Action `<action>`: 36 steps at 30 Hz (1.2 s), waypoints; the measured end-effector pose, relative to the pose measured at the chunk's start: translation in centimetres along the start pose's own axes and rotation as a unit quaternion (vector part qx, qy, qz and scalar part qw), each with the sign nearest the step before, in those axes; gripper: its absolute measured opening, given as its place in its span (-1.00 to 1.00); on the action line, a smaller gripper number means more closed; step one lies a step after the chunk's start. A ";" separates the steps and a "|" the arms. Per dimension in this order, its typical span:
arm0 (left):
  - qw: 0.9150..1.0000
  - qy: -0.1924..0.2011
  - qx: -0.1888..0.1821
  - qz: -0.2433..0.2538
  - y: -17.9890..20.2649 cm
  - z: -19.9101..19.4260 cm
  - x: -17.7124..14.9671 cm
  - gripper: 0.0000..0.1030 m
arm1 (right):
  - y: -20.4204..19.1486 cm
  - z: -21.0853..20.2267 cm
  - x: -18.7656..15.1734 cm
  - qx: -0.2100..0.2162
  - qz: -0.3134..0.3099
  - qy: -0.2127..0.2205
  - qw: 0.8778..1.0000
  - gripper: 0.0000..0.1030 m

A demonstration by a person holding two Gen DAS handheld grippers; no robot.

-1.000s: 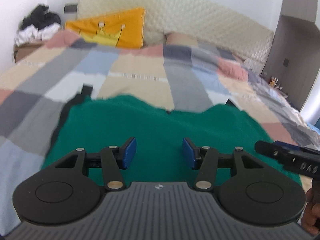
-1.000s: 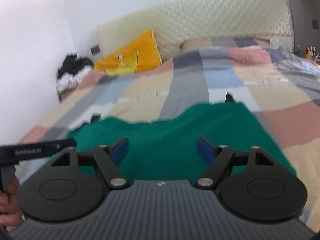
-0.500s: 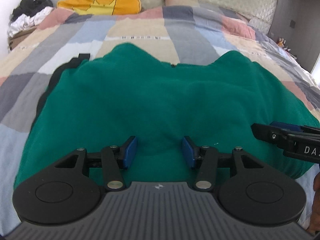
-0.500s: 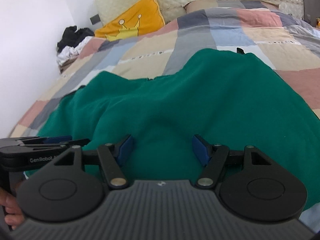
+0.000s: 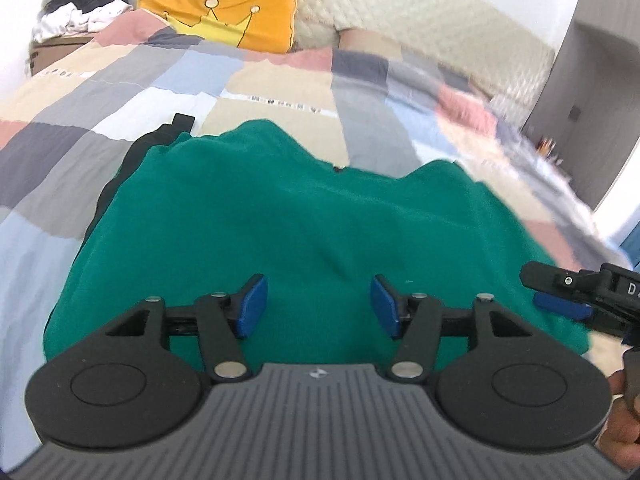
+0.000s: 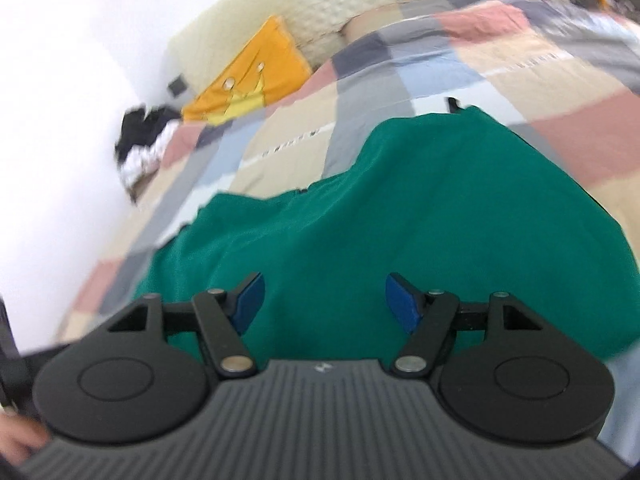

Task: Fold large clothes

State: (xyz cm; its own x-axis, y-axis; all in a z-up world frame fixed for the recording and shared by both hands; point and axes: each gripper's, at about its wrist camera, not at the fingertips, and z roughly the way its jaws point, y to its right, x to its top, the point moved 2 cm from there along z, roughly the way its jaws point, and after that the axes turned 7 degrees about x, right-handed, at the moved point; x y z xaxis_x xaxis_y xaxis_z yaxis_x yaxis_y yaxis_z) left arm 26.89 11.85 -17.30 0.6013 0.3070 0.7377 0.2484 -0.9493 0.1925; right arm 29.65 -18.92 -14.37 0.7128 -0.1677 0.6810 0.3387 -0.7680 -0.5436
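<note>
A large green garment lies folded on the patchwork bed, with a black layer showing under its left edge. It also fills the middle of the right wrist view. My left gripper is open and empty above the garment's near edge. My right gripper is open and empty above the same near edge, further right. The right gripper's fingers show at the right edge of the left wrist view.
The patchwork quilt covers the bed. An orange crown pillow leans on the quilted headboard. A pile of black and white clothes sits on a stand at the far left. A grey cabinet stands at the right.
Both grippers stay open. They dipped toward the green garment half a second ago and have since tilted back up; the right view now rolls sideways and both views are blurred by motion.
</note>
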 end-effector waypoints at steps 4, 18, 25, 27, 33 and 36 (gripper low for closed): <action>0.999 -0.002 -0.028 -0.030 -0.1 -2.7 -1.1 0.40 | 2.1 -3.1 -0.5 0.011 0.100 0.026 0.995 0.39; 0.954 -0.113 -0.117 -0.252 -4.2 -1.6 -4.9 0.74 | 8.6 -3.2 -5.4 0.055 0.365 -0.012 0.929 0.72; 0.934 -0.129 -0.117 -0.312 -6.0 -0.2 -5.6 0.79 | 9.0 -0.5 -6.8 0.084 0.414 -0.026 0.906 0.72; 0.929 -0.131 -0.114 -0.326 -6.3 0.1 -5.7 0.79 | 8.7 0.3 -6.9 0.082 0.412 -0.024 0.907 0.72; 0.905 -0.127 -0.133 -0.384 -7.9 1.2 -6.5 0.80 | 8.7 1.1 -6.7 0.103 0.424 -0.005 0.900 0.74; 0.880 -0.117 -0.149 -0.436 -9.1 1.5 -7.2 0.80 | 8.5 0.8 -6.4 0.118 0.423 0.008 0.898 0.74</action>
State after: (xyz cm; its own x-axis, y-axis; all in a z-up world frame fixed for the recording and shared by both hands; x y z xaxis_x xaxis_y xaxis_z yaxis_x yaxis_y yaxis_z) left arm 21.44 18.38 -25.29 0.4304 0.8992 0.0786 0.5033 -0.3114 0.8061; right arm 28.39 -23.87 -23.73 0.7682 -0.6399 -0.0197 -0.1986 -0.2088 -0.9576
